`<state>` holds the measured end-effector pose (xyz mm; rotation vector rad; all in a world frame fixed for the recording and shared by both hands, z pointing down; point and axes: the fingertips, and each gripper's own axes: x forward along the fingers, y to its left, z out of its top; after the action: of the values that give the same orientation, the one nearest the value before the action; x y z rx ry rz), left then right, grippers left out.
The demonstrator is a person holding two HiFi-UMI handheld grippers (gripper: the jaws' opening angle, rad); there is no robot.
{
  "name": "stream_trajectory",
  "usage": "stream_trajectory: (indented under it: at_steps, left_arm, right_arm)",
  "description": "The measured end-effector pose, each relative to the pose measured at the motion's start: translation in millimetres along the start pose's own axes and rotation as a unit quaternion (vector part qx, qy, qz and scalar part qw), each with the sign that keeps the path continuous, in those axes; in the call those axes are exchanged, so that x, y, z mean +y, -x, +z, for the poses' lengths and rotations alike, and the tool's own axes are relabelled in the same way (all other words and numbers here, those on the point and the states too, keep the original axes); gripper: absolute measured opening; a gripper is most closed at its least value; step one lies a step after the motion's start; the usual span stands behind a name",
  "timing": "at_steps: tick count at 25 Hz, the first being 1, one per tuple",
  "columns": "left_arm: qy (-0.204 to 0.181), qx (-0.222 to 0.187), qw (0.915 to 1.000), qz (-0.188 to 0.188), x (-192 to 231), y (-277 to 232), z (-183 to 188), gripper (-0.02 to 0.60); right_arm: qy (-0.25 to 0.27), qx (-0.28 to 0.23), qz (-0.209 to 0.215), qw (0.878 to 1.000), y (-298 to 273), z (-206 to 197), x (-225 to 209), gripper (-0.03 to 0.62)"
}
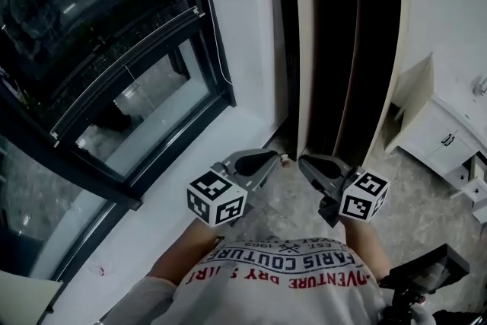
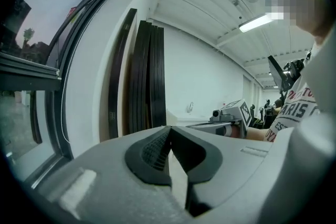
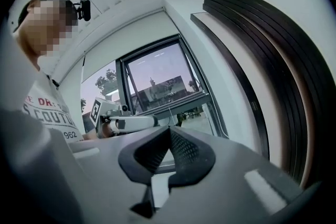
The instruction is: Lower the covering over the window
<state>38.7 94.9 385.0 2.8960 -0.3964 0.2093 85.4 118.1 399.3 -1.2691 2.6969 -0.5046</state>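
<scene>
A large dark-framed window (image 1: 114,80) fills the left of the head view, above a white sill (image 1: 183,179). No blind or shade shows on the glass. A thin cord (image 1: 217,42) hangs down the white wall strip beside the frame. My left gripper (image 1: 278,160) and right gripper (image 1: 304,161) are held side by side in front of my chest, tips nearly meeting, pointing at the corner past the sill. Both are shut with nothing between the jaws. The left gripper (image 2: 169,131) faces the dark panels; the right gripper (image 3: 169,131) faces the window (image 3: 168,81).
Tall dark panels (image 1: 342,49) lean in the corner against the wall, straight ahead. A white cabinet (image 1: 437,137) stands at the right. Black equipment (image 1: 422,274) sits at the lower right on the marbled floor (image 1: 411,202).
</scene>
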Motion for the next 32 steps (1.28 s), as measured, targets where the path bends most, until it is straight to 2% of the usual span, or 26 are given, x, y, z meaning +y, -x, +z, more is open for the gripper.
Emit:
stream_trajectory:
  at_steps: [4,6,12,17,20,25,32]
  left_arm:
    - [-0.026,-0.024,0.9992,0.017,40,8,27,0.002]
    - [-0.027,-0.035,0.9987,0.025,55,13,35,0.002]
    - [-0.017,-0.051,0.9976,0.044,88,10,38,0.002]
    - [-0.015,-0.066,0.9966,0.046,110,4,42,0.003]
    - [-0.023,-0.064,0.9959,0.059,136,-5,44,0.002]
    - [-0.03,-0.057,0.9921,0.108,202,-26,51,0.003]
    - [-0.032,-0.066,0.9883,0.134,283,-71,86,0.003]
  right_arm:
    - [0.039,-0.004,0.013,0.999,-39,26,-7,0.0]
    - [0.049,-0.003,0.015,0.999,-48,31,-8,0.0]
    - [0.033,0.009,0.025,0.999,-69,26,-29,0.0]
    - [0.025,0.019,0.045,0.999,-94,28,-52,0.001]
    - [0.023,0.019,0.059,0.998,-118,35,-74,0.0]
    - [0.019,0.025,0.082,0.996,-166,47,-124,0.001]
    - [0.035,0.034,0.12,0.992,-222,80,-189,0.001]
